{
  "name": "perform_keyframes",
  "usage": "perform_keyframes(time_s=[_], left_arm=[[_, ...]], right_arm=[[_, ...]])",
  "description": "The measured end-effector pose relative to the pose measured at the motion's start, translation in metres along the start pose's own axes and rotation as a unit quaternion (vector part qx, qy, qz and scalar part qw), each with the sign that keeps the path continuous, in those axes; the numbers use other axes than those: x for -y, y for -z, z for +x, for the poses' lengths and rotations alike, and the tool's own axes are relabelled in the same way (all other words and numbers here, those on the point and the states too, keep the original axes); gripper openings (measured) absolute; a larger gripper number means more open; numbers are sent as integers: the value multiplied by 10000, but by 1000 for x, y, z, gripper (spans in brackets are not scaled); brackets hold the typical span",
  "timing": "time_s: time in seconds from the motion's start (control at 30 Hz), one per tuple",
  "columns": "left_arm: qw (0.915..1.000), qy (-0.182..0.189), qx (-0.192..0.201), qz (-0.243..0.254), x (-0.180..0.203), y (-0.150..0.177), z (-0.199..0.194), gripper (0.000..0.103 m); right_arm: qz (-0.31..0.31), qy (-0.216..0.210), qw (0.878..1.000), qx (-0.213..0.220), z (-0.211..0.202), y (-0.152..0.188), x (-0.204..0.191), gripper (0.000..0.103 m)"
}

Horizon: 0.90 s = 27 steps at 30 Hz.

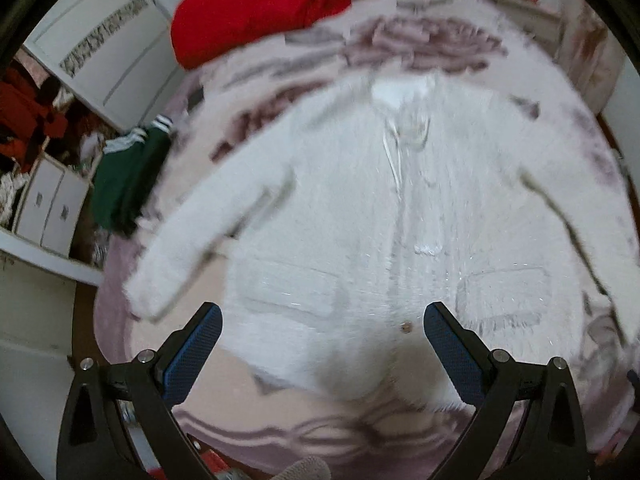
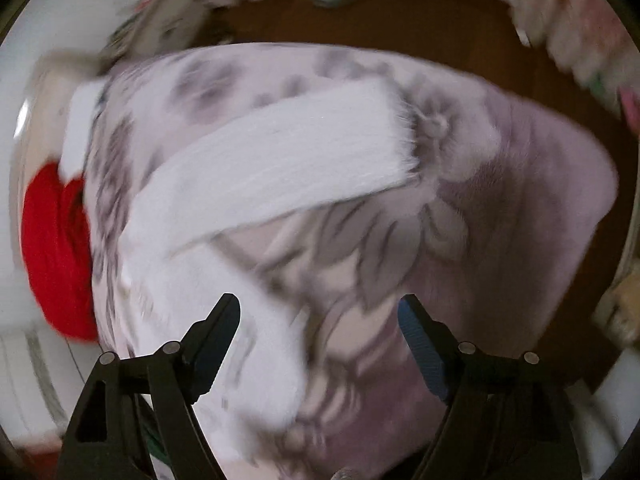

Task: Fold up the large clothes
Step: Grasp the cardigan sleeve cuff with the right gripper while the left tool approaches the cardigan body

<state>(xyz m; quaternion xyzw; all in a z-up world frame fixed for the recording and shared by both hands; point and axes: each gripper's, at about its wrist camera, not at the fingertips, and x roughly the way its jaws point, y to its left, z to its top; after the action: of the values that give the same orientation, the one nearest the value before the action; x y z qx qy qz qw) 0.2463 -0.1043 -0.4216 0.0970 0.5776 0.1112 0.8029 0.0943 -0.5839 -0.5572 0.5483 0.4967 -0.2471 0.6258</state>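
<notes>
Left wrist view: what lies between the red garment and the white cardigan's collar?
Only bare bedspread, pink with a dark floral pattern, separates the red garment from the white cardigan in the left wrist view.

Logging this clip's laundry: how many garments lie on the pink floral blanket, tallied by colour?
White: 1, the fuzzy cardigan spread flat, front up
Red: 1, a bunched garment at the far edge
Green: 1, a garment with white stripes at the side edge
Total: 3
</notes>
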Motion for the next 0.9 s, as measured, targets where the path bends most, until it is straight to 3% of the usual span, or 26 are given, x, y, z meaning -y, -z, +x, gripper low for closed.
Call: perform_keyframes(time_s=[0.1, 0.23, 0.33, 0.37, 0.4, 0.43, 0.53, 0.73, 0.9], left_arm=[[9997, -37, -234, -17, 31, -2, 35, 103], [9991, -13, -414, -18, 59, -6, 64, 103], [9991, 104, -407, 79, 82, -18, 79, 103], [9992, 171, -341, 116, 88, -23, 82, 103], [9992, 211, -288, 162, 95, -30, 84, 103], [9993, 211, -228, 204, 100, -35, 86, 103], [9992, 302, -124, 238, 110, -47, 89, 103], [9987, 446, -228, -121, 97, -63, 104, 103], [9986, -56, -343, -404, 54, -70, 129, 103]], right_arm=[[701, -535, 9961, -73, 50, -36, 34, 83], [1219, -1228, 9849, 108, 94, -64, 45, 83], [1464, -1274, 9801, 428, 106, -67, 39, 81], [1555, -1321, 9777, 504, 110, -67, 36, 78], [1549, -1303, 9778, 535, 113, -67, 32, 60], [1482, -1240, 9794, 580, 114, -69, 27, 40], [1277, -1142, 9813, 872, 98, -71, 16, 24], [880, -965, 9842, 1193, 63, -90, -7, 22], [-203, -859, 9821, 1667, 15, -81, -86, 22]])
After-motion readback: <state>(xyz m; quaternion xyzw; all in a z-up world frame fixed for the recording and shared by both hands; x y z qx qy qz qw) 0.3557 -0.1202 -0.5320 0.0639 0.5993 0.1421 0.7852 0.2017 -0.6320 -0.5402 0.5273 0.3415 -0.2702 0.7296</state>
